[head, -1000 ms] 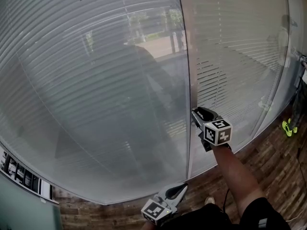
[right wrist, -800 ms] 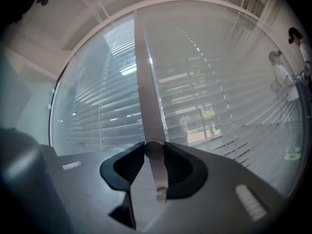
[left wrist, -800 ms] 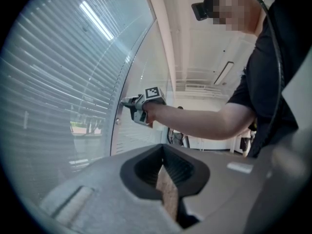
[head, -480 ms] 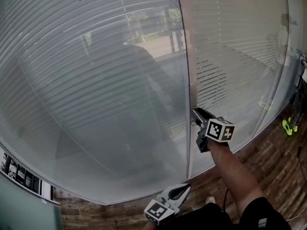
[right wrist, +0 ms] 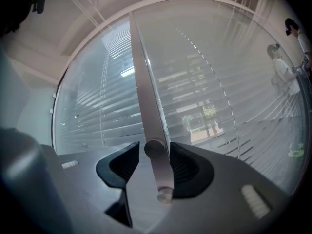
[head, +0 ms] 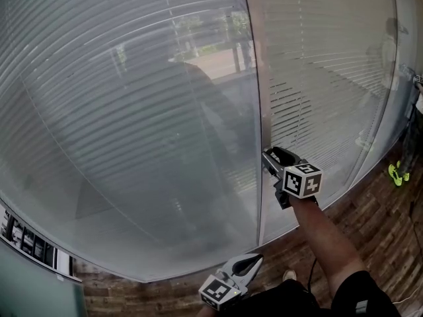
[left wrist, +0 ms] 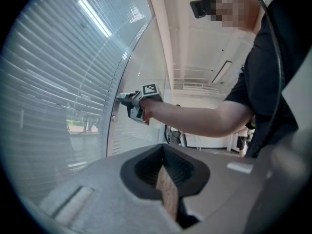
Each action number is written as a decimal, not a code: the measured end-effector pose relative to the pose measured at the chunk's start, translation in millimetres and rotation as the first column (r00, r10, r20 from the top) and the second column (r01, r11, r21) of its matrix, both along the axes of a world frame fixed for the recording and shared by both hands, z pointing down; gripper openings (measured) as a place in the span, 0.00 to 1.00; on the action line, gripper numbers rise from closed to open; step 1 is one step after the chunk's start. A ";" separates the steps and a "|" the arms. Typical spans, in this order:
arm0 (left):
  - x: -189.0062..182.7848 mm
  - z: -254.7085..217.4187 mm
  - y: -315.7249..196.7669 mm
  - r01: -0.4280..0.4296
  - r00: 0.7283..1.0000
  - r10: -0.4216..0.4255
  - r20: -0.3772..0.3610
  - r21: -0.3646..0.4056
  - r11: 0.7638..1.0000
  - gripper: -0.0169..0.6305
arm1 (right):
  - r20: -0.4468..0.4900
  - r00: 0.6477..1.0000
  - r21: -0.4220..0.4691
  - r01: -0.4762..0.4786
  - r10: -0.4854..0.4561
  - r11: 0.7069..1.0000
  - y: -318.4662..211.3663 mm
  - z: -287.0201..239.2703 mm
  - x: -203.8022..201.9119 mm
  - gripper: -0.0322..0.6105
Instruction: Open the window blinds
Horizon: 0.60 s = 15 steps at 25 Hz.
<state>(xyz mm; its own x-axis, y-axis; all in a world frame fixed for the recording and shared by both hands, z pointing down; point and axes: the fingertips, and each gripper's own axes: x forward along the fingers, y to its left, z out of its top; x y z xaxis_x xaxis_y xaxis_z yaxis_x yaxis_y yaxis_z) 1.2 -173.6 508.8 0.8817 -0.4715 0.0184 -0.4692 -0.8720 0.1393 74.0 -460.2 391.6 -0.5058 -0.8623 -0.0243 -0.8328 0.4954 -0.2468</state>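
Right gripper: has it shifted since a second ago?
No. Right gripper stays at the knob on the frame post; its jaws have just been opening, knob between them.

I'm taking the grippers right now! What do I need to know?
Right gripper: level at the window post, jaws have just been opening, now apart around the small round knob, not squeezing it.
Left gripper: shut, empty, low by the body.
Blinds: slats still cover both panes; the outside shows only faintly.
Done: knob reached.
Left, probably: grip the knob and work it until the slats open.
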 end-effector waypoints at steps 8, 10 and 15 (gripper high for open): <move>1.7 1.9 0.0 -0.010 1.000 0.010 0.003 -0.002 1.000 0.03 | -0.598 0.795 0.220 0.040 0.103 0.975 9.8 -4.3 -5.4 0.41; 2.7 3.1 -0.6 -0.011 1.000 0.011 0.001 -0.003 1.000 0.03 | -0.745 0.645 0.288 0.079 0.171 0.954 13.7 -11.5 -9.8 0.41; 3.7 5.2 1.2 -0.018 1.000 0.018 0.003 -0.007 1.000 0.03 | -0.920 0.244 0.362 0.236 0.305 0.902 13.9 -1.5 -22.6 0.42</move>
<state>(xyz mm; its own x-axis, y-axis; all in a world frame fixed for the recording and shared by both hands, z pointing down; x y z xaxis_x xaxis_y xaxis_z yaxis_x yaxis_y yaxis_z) 5.0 -172.4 514.0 0.8900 -0.4553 0.0247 -0.4539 -0.8794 0.1437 51.4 -446.3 390.2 -0.3495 -0.9248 0.1500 -0.3183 0.2678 0.9094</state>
